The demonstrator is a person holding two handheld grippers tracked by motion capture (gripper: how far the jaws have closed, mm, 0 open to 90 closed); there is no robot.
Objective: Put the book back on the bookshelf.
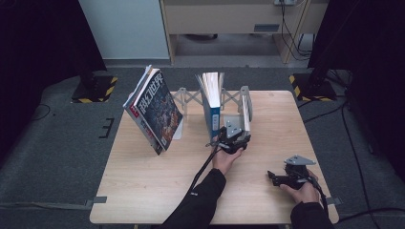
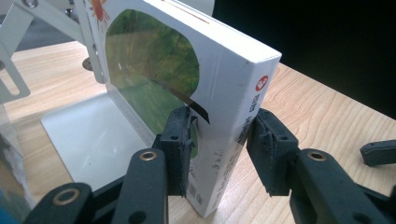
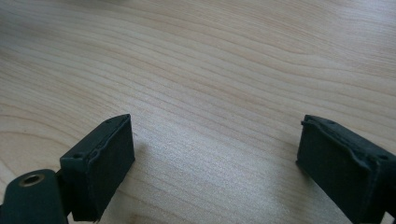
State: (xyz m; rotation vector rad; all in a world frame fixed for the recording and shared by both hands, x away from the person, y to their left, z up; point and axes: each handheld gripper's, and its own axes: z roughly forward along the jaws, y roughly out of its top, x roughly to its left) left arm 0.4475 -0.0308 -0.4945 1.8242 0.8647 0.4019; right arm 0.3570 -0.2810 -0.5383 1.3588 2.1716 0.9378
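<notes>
Item: white-spined book with a green cover picture (image 2: pixel 219 116), standing upright on the light wooden tabletop (image 1: pixel 143 181) at the right end of a white metal expanding book rack (image 1: pixel 188 98), its cover next to the rack's flat white base plate (image 2: pixel 88 140).

Left gripper (image 2: pixel 219 154): black jaws set on either side of the book's lower spine. The left pad touches the cover; the right pad stands just beside the back cover, with a thin gap showing, so the jaws are not clamped. In the high view this gripper (image 1: pixel 232 138) is at the book's near edge, held by the left hand (image 1: pixel 227 157) in a black sleeve.

Right gripper (image 3: pixel 215 172): jaws wide apart over bare tabletop, nothing between them. In the high view it (image 1: pixel 272 176) sits near the tabletop's front right corner, well apart from the rack.

Surroundings: a tall blue-spined book (image 1: pixel 213 102) upright in the middle of the rack, just left of the held book. A stack of dark-covered magazines (image 1: pixel 155 109) leaning at the rack's left end, tilted away from the other books.

Markings: a red round logo (image 2: pixel 262 83) at the top of the white spine; dark spine lettering too small to read; a barcode at the cover's lower edge. Large pale characters on the front magazine, not legible.
</notes>
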